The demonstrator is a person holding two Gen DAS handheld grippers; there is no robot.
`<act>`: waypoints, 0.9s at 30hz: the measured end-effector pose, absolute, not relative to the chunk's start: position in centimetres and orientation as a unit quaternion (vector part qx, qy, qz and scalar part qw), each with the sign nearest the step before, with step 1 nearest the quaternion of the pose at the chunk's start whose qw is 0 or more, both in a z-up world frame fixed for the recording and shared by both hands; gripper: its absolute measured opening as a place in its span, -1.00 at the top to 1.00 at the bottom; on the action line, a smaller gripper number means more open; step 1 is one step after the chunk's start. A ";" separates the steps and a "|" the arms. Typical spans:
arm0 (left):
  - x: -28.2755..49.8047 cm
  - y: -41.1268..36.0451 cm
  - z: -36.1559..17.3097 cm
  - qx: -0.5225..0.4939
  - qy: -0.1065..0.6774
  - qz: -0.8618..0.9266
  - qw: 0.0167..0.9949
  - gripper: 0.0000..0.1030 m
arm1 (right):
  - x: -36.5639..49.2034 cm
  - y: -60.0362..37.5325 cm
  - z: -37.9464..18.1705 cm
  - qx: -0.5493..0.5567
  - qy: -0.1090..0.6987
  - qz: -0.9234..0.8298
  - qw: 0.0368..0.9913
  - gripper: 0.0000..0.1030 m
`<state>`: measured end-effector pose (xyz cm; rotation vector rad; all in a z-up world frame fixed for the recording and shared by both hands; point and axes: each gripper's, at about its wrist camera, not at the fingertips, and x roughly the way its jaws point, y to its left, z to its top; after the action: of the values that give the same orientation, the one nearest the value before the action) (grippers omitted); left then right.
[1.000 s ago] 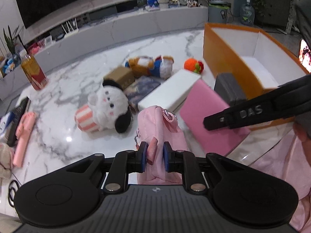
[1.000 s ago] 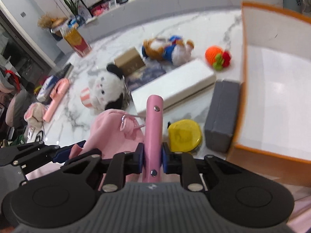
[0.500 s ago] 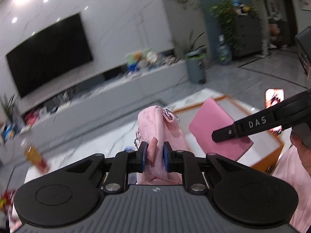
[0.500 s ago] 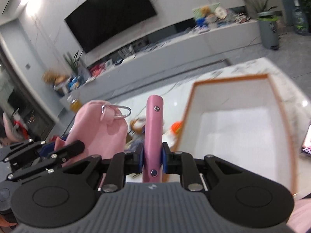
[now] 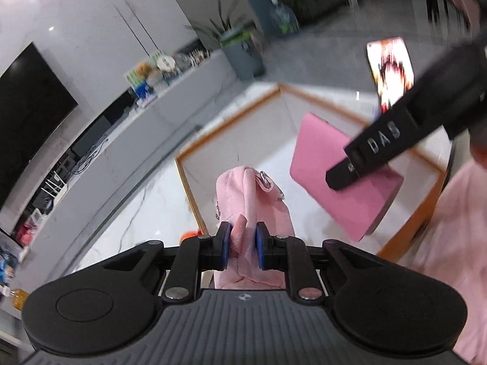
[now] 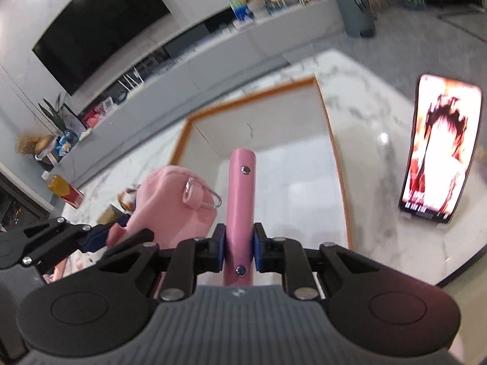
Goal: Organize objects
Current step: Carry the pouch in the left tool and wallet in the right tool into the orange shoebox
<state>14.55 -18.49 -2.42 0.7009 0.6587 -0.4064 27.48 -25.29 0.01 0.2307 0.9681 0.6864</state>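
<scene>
The left gripper [image 5: 242, 245] is closed on a fabric tab at the near end of a pink plush pouch [image 5: 252, 200], which hangs forward of the jaws above the near rim of the orange-edged box [image 5: 185, 179]. The right gripper [image 6: 239, 248] is closed on the thin edge of a pink snap-fastened case [image 6: 242, 200]; in the left wrist view its broad flat face [image 5: 341, 179] is held over the box interior. Both items are clear of the table and above the box opening. Judgement on handling: the pouch looks soft and light and will sag and swing from a 1-point hold, and its metal clip [image 6: 202, 196] could snag on the rim; the tab is a fair place to hold it. The case appears stiff, slim and light, with a smooth cover that may slip, so a grip across its edge near 1 end, as now, seems suitable. The box has a white lining and appears empty where visible. It stands on a white marble-patterned table [image 6: 374, 115], glossy and probably slippery, near the corner where a lit phone [image 6: 441, 152] stands propped. Beyond are a low grey cabinet [image 6: 194, 70], a wall-mounted television [image 6: 100, 27] and potted plants, partly blurred.
</scene>
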 end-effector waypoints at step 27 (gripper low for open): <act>16.9 -13.9 -3.6 0.214 0.439 -0.267 0.830 -0.07 | 28.7 -18.8 -6.8 0.049 0.549 0.350 0.758 0.62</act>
<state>16.85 -13.89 -3.60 0.4548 0.9318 -0.5674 28.67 -18.83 -6.82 0.1058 1.1954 0.7622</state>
